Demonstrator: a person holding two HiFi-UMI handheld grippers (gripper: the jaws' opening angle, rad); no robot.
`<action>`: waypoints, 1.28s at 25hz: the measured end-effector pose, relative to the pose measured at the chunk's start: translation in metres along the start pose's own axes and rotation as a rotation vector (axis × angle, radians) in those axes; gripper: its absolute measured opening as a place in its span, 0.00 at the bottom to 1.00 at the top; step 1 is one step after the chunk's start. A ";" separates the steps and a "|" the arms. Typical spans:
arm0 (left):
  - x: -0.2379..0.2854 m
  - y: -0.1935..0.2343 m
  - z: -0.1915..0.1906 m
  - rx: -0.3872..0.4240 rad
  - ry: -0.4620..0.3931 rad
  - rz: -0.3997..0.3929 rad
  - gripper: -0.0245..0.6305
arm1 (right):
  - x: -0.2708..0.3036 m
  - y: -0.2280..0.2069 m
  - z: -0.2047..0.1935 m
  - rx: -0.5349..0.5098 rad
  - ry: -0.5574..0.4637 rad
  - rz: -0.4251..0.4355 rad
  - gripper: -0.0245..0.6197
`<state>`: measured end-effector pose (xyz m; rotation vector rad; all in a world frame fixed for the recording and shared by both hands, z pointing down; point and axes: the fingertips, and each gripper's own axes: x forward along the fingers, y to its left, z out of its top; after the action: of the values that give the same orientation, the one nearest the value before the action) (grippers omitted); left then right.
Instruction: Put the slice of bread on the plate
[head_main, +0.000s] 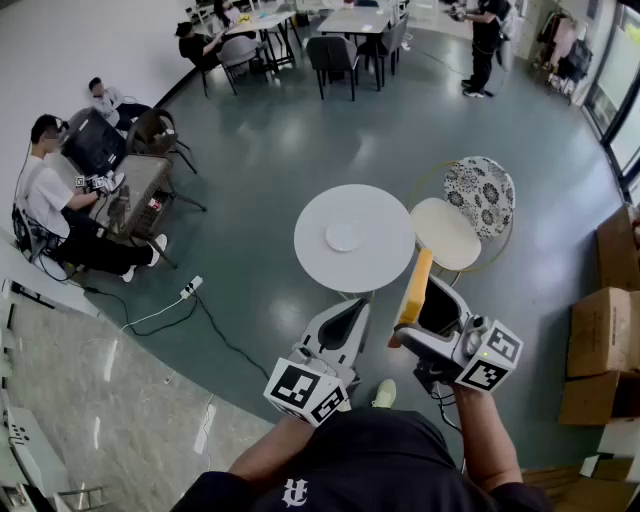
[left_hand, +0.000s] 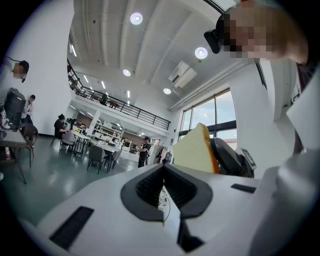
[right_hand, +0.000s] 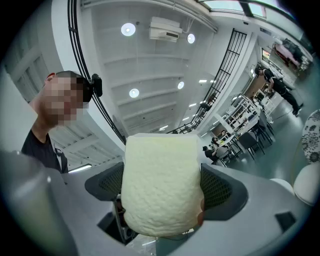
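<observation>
— Tongs first. How do the right tongs (right_hand: 162, 187) stand?

— Spread wide, with both pads pressed on the slice of bread (head_main: 415, 285), which fills the gap between them.

— And the left tongs (left_hand: 164, 186)?

— Drawn together to a thin slit, nothing in them. They sit just beside the right pair, low in the head view.

— What does the bread look like?

— Pale cream and spongy. Its face is finely pitted and its corners are rounded. An orange-brown crust runs along one edge. It stands on edge and sticks out well past the pads.

— Where is it?

— In the air, on the near side of the round white table (head_main: 375, 265). In the head view its far end overlaps the table's rim, but it is apart from the plate (head_main: 343, 237).

— The plate?

— Small and white, lying flat near the middle of the table.

— Around the table?

— A chair (head_main: 447, 233) with a cream seat and a flower-patterned back stands just beside it, on the right. The floor (head_main: 260, 170) is grey-green and glossy. A white power strip (head_main: 190, 288) with its cable lies on it to the left.

— The room?

— A large hall with a high white ceiling and round lamps (left_hand: 136, 18). Cardboard boxes (head_main: 603, 330) are stacked at the right. People (head_main: 45, 195) sit at a desk on the left. More tables and dark chairs (head_main: 340, 45) fill the far end.
</observation>
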<state>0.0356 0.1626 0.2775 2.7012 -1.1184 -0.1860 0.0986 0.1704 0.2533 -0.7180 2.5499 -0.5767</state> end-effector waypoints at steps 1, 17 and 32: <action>0.000 -0.001 0.000 0.001 -0.001 0.000 0.05 | 0.000 0.000 0.000 -0.001 0.000 0.001 0.80; -0.001 -0.009 0.003 0.023 -0.002 -0.009 0.05 | -0.003 0.012 0.000 -0.018 0.006 0.010 0.80; -0.012 0.000 0.002 0.042 0.000 0.009 0.05 | 0.000 0.017 -0.013 0.029 0.005 -0.013 0.80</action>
<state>0.0268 0.1703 0.2765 2.7323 -1.1470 -0.1632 0.0861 0.1870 0.2559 -0.7248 2.5375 -0.6188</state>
